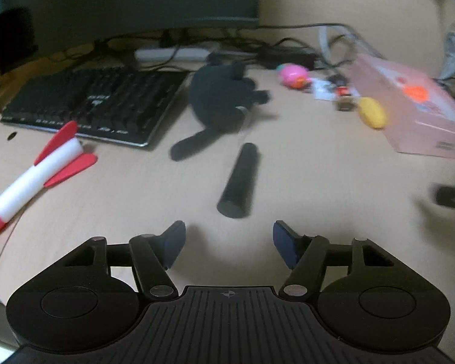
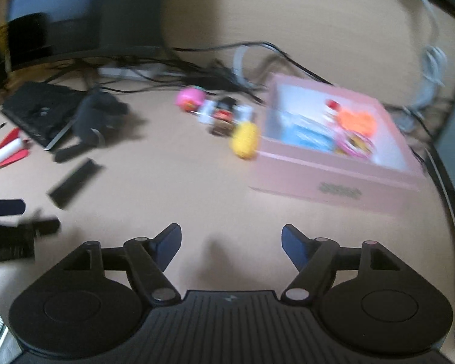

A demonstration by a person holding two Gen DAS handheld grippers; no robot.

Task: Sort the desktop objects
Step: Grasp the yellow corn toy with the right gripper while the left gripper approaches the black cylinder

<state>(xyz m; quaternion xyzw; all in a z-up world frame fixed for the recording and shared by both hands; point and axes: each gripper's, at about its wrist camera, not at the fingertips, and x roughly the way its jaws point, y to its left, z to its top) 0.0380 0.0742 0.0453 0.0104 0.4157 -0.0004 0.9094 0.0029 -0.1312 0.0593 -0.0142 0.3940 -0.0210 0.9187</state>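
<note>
Between the spread fingers of the left gripper point(image 1: 229, 244) lies only bare worktop point(image 1: 318, 188); nothing is pinched. Just ahead, slightly left of the gripper's midline, a black cylinder point(image 1: 239, 180) lies on its side with its flat end toward the gripper. Beyond it sits a black plush toy point(image 1: 218, 100), its tail reaching toward the cylinder, with a black keyboard point(image 1: 91, 103) to its left. A red-and-white toy rocket point(image 1: 36, 176) lies well apart at far left. Farther back right are a pink round toy point(image 1: 292, 74), a cluster of small items too blurred to name, and a yellow oval toy point(image 1: 371, 112) just beside a pink box point(image 1: 409, 103).

The right gripper point(image 2: 230, 245) is likewise spread wide and holds nothing. In its view the pink box point(image 2: 333, 179) stands open ahead and to the right, coloured things already inside, the yellow oval toy point(image 2: 244, 139) touching or nearly touching its near-left wall. The left gripper appears at this view's left edge.

Judgement: the box seems the sorting target and the cylinder the nearest candidate for the left gripper. Risks from here: the cylinder, being round, may roll away if one finger meets it first; a grasp near its flat end would let it tip out; both views are motion-blurred, so a hurried approach could misalign. The two grippers could also collide near the box
</note>
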